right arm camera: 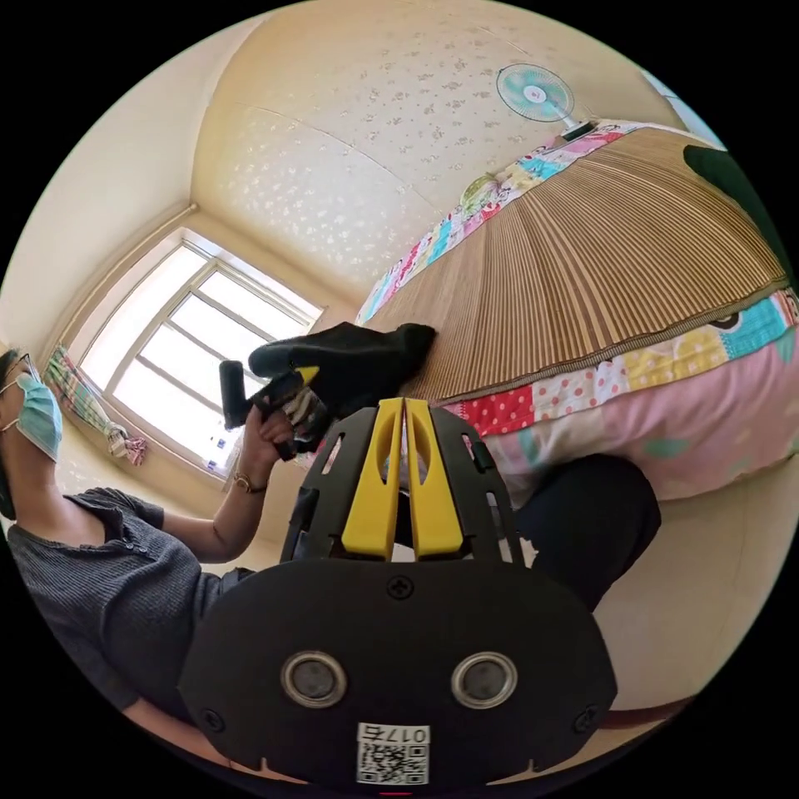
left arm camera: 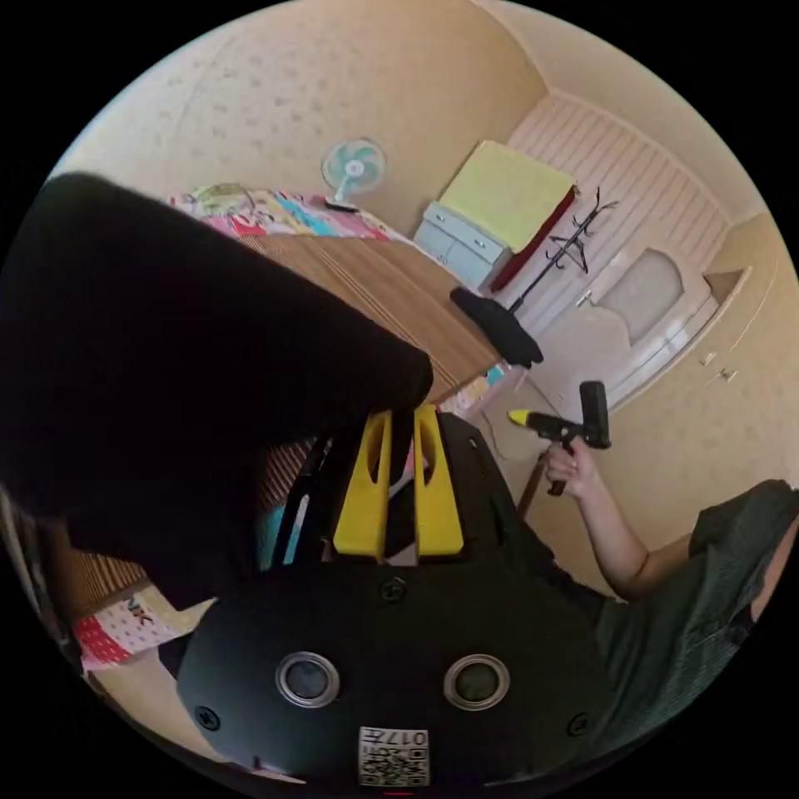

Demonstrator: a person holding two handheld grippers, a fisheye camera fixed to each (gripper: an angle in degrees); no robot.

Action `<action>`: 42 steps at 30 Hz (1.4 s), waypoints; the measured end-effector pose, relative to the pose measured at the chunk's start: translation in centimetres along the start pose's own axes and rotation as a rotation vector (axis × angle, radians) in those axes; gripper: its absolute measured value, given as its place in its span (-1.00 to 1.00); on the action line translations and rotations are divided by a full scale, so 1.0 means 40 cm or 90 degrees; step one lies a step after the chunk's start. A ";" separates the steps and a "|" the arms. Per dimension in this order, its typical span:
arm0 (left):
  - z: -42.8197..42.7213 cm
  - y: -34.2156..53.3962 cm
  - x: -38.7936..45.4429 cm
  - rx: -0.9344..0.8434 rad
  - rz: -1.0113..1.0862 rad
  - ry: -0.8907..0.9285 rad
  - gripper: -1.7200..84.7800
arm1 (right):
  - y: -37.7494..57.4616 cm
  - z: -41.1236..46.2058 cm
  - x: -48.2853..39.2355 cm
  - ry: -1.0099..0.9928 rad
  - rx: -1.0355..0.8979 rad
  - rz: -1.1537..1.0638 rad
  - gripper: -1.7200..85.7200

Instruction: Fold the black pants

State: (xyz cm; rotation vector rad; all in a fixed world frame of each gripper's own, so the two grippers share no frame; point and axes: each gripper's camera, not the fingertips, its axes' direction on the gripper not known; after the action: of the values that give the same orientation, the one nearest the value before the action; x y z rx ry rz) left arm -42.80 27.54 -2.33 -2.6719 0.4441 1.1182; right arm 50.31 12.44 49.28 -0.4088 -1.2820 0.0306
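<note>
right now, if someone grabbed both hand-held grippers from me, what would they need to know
Left hand-held gripper: jaws closed on a bunch of the black pants, lifted off the bamboo mat on the bed.
Right hand-held gripper: jaws together, holding nothing, raised beside the bed edge.
Pants: gathered and hanging from the left gripper; another dark garment lies at the mat's far corner.
Done: pants picked up; no fold visible.
Left: lay the pants flat on the mat, then fold.

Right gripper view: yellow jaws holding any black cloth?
No. The right gripper has its yellow jaws pressed together on nothing, while the black pants hang from the left gripper.
</note>
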 end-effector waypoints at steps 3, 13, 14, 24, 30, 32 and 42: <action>0.114 0.151 -0.051 -0.058 -0.106 0.021 -0.89 | 0.003 0.064 0.007 0.008 -0.033 0.007 -0.94; -0.171 0.381 -0.185 0.113 -0.139 0.068 -0.96 | -0.120 0.484 -0.246 -0.072 -0.177 -0.162 -0.92; -0.236 0.402 -0.198 0.167 -0.161 0.000 -0.96 | -0.120 0.502 -0.266 -0.079 -0.177 -0.175 -0.92; -0.179 0.331 -0.414 0.164 -0.368 -0.058 -0.77 | 0.057 0.731 -0.359 -0.067 -0.280 -0.244 -0.95; -0.167 0.216 -0.305 0.293 -0.275 0.100 -0.94 | 0.113 0.665 -0.320 -0.012 -0.237 -0.191 -0.94; -0.144 0.168 -0.219 0.287 -0.213 0.087 -0.95 | 0.103 0.654 -0.340 -0.004 -0.206 -0.189 -0.93; 0.067 0.169 -0.009 0.159 -0.124 0.025 -0.96 | -0.040 1.077 -0.814 0.119 -0.277 -0.459 -0.74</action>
State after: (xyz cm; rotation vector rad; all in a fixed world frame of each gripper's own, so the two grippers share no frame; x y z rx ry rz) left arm -47.17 22.11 -4.44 -2.4600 0.2994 0.8925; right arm 0.17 14.94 29.34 -0.2877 -1.1839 -0.8880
